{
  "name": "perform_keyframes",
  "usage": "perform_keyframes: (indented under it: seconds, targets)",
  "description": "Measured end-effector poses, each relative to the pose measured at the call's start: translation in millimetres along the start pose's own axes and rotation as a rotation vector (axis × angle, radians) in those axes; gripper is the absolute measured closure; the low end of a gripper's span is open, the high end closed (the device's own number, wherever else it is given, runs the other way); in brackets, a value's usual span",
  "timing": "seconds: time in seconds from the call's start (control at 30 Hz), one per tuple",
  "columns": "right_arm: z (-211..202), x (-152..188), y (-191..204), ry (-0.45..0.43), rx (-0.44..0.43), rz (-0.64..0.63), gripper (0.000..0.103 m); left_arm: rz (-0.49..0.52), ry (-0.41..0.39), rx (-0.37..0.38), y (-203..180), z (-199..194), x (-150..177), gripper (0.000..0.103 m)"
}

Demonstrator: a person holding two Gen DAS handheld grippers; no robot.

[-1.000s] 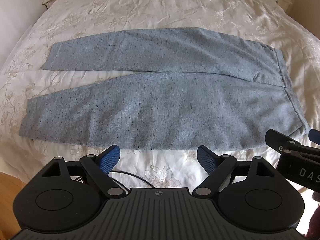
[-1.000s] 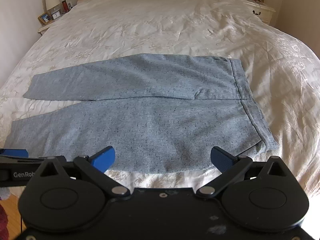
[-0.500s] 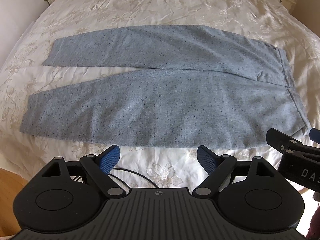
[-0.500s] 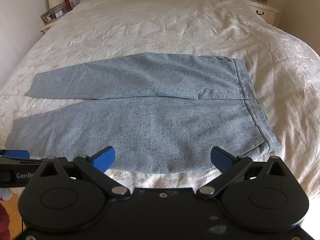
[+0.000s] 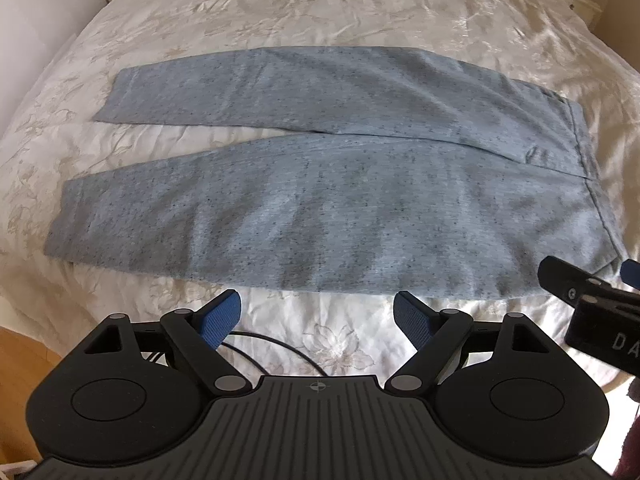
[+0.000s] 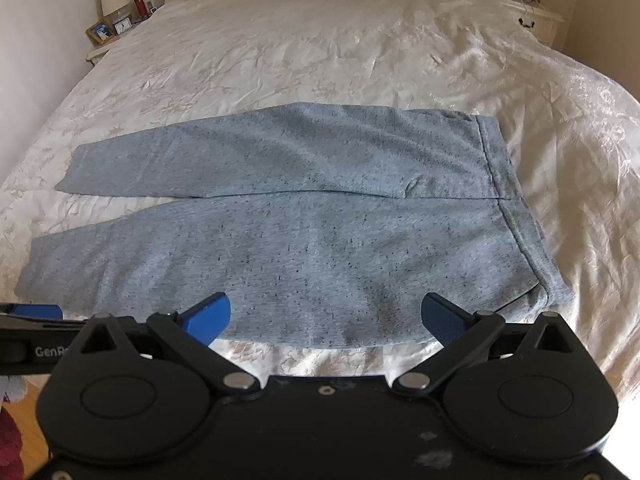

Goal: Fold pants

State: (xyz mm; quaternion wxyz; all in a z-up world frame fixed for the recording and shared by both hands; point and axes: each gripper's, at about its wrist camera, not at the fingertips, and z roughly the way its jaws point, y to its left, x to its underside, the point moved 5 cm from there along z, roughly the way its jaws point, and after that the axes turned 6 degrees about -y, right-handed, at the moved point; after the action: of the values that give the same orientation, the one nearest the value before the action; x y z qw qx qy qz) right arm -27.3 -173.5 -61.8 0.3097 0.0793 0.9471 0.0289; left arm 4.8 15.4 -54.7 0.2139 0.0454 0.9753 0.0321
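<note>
Left wrist view: the bed carries the pants laid flat and unfolded, waistband at 3 o'clock, both legs running toward 9 o'clock. No fold is made; all folding remains. Left gripper and right gripper hover at 6 o'clock, jaws wide, holding nothing.

both fisheye views look forward and down from the near bed edge, just short of the speckled grey-blue fabric pants spread flat on the cream embroidered bedspread. the left view sits nearer the leg cuffs, the right nearer the waistband; both share the whole garment.
</note>
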Motion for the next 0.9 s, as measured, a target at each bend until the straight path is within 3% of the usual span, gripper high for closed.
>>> perform_keyframes:
  seconds: [0.07,0.17,0.23,0.33,0.47,0.7,0.8,0.9]
  targets:
    - [3,1,0,0.006,-0.01,0.015,0.0,-0.012,0.007,-0.012,7,0,1,0.035]
    - [10,4,2,0.016,-0.02,0.037,0.0,-0.027,0.021,-0.015,18,3,2,0.038]
    - [14,8,4,0.022,-0.025,0.048,0.0,-0.033,0.017,-0.02,27,6,3,0.051]
    - [21,15,5,0.029,-0.023,0.069,0.003,-0.015,0.0,-0.036,39,13,4,0.054]
    - [33,26,-1,0.057,0.008,0.117,0.011,0.146,-0.042,-0.045,43,31,11,0.059]
    - [51,38,-25,0.075,0.102,0.272,0.011,0.474,-0.016,0.005,42,81,36,0.059]
    - [59,40,-29,0.096,0.157,0.316,0.011,0.576,-0.031,0.022,44,97,43,0.059]
    - [64,39,-27,0.106,0.188,0.347,0.011,0.614,-0.038,0.059,49,114,44,0.059]
